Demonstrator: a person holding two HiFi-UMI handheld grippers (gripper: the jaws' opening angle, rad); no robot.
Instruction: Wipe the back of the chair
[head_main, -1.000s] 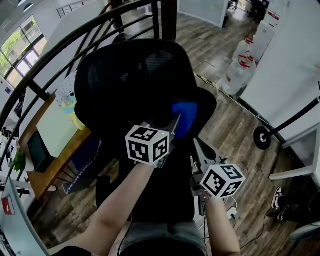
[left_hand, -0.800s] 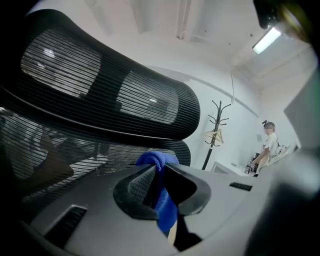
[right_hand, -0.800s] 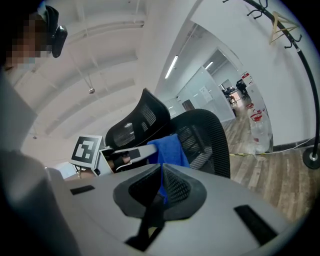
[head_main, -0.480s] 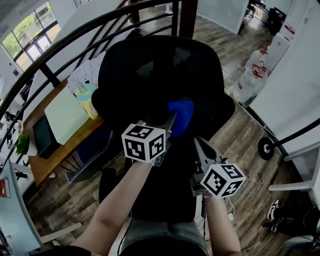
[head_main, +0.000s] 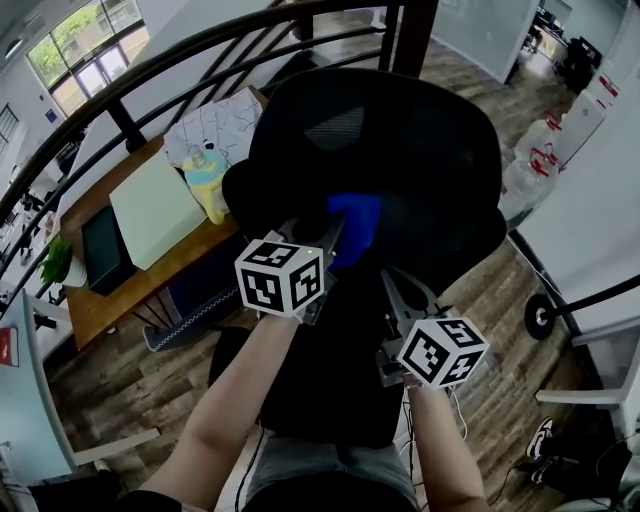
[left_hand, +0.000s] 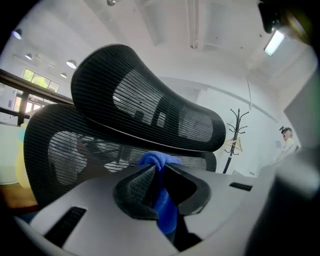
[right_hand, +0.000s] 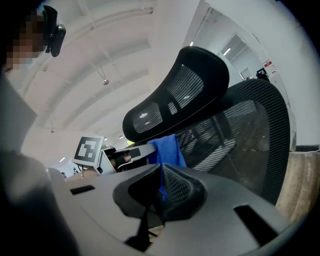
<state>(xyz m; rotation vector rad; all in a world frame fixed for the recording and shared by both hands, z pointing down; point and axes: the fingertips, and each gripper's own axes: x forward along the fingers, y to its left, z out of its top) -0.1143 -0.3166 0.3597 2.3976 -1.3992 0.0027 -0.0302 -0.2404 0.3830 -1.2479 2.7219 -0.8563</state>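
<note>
Left gripper view: left gripper (left_hand: 155, 182) pinching a blue cloth (left_hand: 156, 161), a bunch past the jaw tips, tail hanging below. Risk: cloth may drag free on the mesh under hard pressure; chair may swivel away from the push. Right gripper (right_hand: 159, 192): jaws pressed together, empty, lower down near the chair. Chair back (head_main: 455, 235): black mesh, curved, no visible dirt; cloth against its upper part, just under the headrest (head_main: 390, 130)

Head view looks steeply down on the chair (head_main: 400, 140) from above and behind. Both gripper views look up along their jaws, close to its mesh back; all three share chair and cloth (head_main: 355, 222)
</note>
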